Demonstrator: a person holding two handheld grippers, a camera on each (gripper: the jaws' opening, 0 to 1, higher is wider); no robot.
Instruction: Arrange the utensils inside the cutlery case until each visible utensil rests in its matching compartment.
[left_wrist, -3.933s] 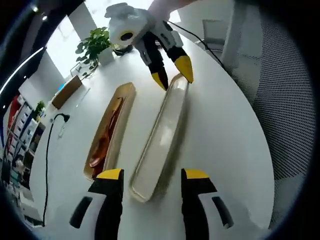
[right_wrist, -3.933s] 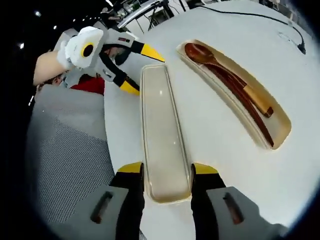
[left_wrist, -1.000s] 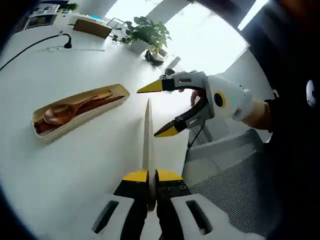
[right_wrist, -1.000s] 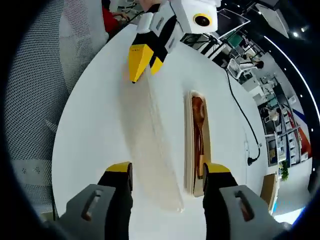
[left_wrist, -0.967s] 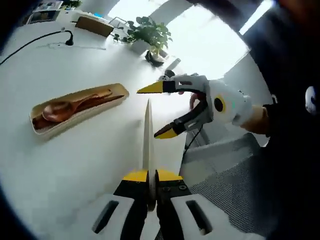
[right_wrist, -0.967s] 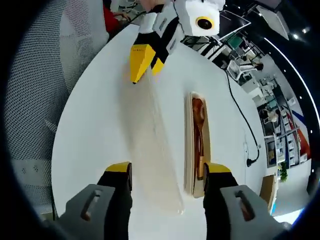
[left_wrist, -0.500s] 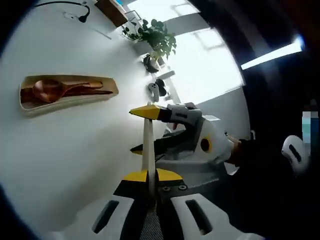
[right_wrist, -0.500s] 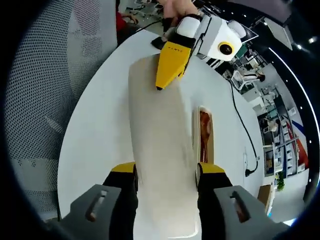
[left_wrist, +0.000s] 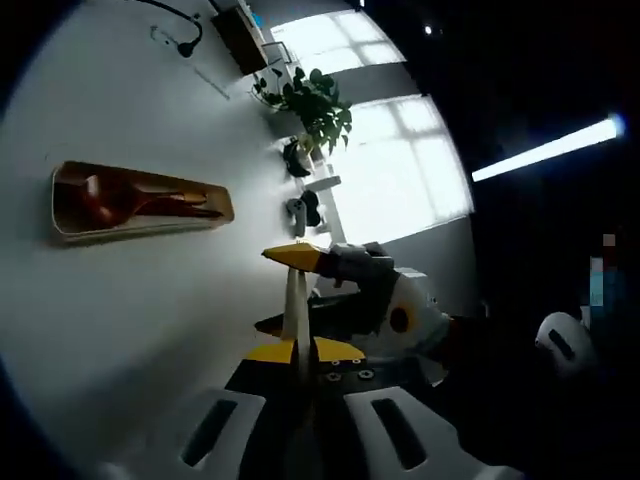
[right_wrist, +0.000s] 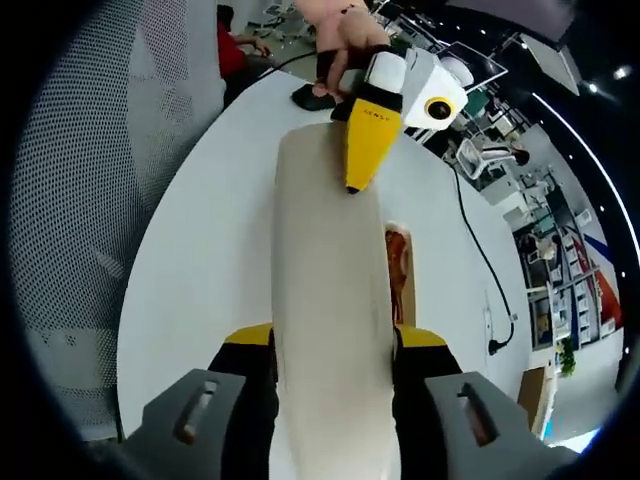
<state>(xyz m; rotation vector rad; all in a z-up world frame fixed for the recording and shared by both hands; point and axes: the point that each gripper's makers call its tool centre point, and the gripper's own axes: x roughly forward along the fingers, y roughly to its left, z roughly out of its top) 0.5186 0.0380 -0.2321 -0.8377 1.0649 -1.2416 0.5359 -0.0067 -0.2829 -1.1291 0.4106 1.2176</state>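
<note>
Since a moment ago, the lid has come up off the white table and now hangs in the air, held at both ends, and the right gripper has closed in on its far end.

In the left gripper view, the left gripper (left_wrist: 297, 352) is pinched tight on the near end of the lid (left_wrist: 294, 302), which shows edge-on as a thin pale strip. The right gripper (left_wrist: 288, 290) sits at the far end of the lid, one yellow tip above it and one below. The case (left_wrist: 70, 224), a long tan tray, lies on the white table (left_wrist: 130, 310) well to the left of the lid. Inside the case lie a brown spoon (left_wrist: 105, 199) and thin dark sticks, likely chopsticks, beside it. A green plant (left_wrist: 310, 98) stands far beyond the case.

In the right gripper view, the right gripper (right_wrist: 332, 345) has its jaws against the two long sides of the lid (right_wrist: 328, 270), gripping it. The left gripper (right_wrist: 364, 130) bites the far end. A small part of the case (right_wrist: 399, 262) peeks out just right of the lid.

The next step seems to be putting the lid on the case. To do it well, both grippers should keep it level, line it up along the case, and lower it slowly so the utensils do not get knocked.
</note>
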